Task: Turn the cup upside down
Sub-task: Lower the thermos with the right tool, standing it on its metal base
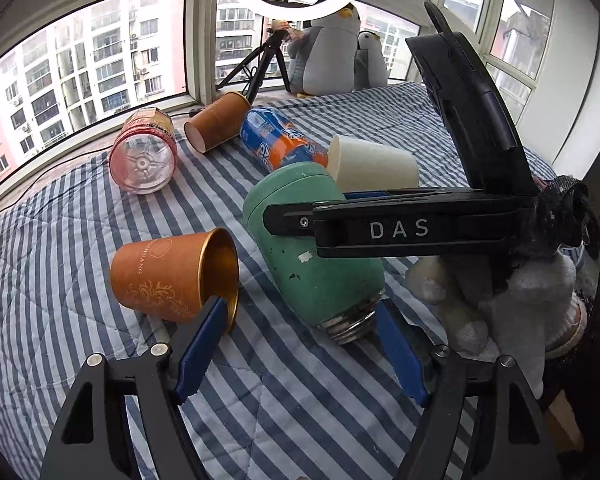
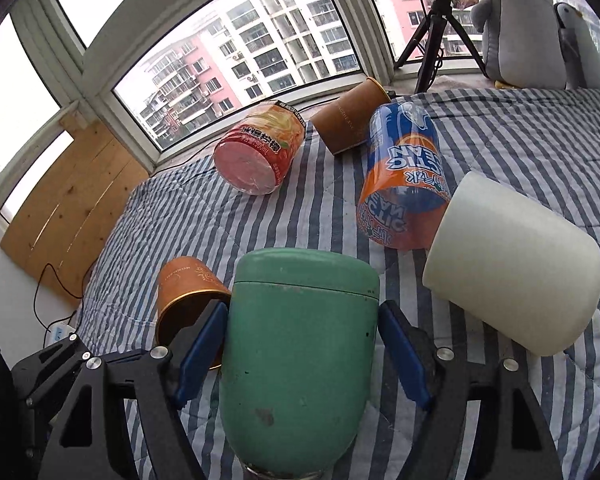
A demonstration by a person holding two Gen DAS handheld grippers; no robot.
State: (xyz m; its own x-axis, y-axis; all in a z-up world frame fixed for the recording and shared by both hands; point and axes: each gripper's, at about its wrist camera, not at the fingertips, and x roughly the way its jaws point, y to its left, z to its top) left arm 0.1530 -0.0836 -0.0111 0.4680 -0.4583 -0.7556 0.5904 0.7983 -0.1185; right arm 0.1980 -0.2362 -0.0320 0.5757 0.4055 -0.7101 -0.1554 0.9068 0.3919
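Blue right tongs (image 2: 300, 344) straddle the green cup (image 2: 300, 360), spread, barely touching it if at all. It lies sideways on the bed (image 2: 188, 216), mouth toward six o'clock. Left tongs (image 1: 296, 344) hang released nearby. Nothing flipped yet; gripping, lifting and inverting remain.

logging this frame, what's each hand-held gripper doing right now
Left gripper: open, holding nothing, fingers either side of the green cup's mouth.
Right gripper: open around the green cup, apparently not yet clamped.
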